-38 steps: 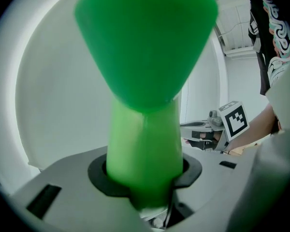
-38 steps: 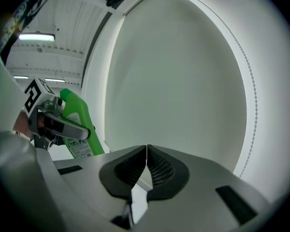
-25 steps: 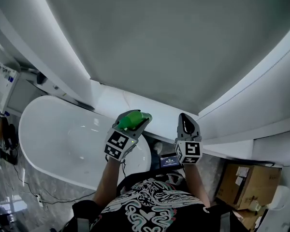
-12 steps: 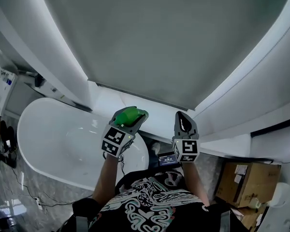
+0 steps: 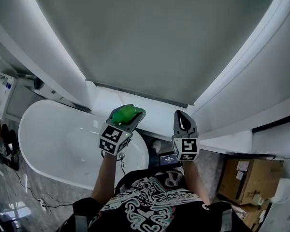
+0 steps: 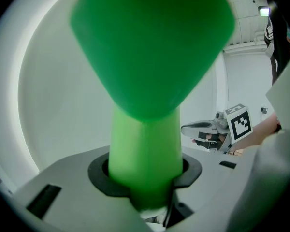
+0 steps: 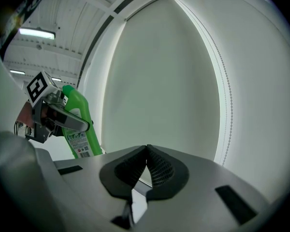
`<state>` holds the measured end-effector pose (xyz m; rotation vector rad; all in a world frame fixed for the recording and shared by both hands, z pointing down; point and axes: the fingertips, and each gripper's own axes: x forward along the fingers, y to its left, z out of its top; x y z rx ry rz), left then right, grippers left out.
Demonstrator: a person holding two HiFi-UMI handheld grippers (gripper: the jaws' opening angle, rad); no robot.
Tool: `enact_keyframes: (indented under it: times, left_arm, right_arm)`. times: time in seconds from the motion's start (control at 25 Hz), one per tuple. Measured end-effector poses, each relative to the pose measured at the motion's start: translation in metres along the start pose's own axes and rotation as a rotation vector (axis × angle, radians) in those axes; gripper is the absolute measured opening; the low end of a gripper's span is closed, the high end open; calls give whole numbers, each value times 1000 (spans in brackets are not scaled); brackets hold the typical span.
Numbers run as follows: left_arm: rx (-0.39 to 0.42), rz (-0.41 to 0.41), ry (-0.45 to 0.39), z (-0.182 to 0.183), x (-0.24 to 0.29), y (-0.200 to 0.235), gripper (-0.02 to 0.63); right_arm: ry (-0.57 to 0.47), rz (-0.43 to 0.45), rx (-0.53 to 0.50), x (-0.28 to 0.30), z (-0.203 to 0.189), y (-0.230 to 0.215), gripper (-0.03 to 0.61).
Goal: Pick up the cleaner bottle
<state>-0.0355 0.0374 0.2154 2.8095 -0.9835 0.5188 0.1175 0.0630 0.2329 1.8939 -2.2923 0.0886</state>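
Note:
The green cleaner bottle (image 5: 126, 114) is held up in my left gripper (image 5: 128, 117), above the ledge behind the white bathtub (image 5: 43, 144). In the left gripper view the bottle (image 6: 147, 129) fills the frame, its neck clamped between the dark pads (image 6: 191, 170), its body widening away from the camera. The right gripper view shows the same bottle (image 7: 81, 124), label facing, gripped by the left gripper (image 7: 79, 124). My right gripper (image 5: 183, 121) hovers to the right of it, jaws closed tip to tip with nothing between them (image 7: 146, 166).
A grey roller blind (image 5: 154, 37) covers the window ahead. A white ledge (image 5: 157, 112) runs behind the tub. A cardboard box (image 5: 251, 178) sits on the floor at lower right. Cables (image 5: 29, 190) trail across the marble floor at lower left.
Both grippers drifted slightly left and up in the head view as the head tilted; the bottle stays clamped in the left gripper. The right gripper kept its closed pose.

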Motion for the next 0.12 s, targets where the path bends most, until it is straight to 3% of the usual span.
enact_keyframes:
  times: [0.12]
  left_arm:
    - [8, 4, 2, 1, 3, -2, 186]
  right_arm:
    - [3, 0, -2, -1, -2, -5, 28]
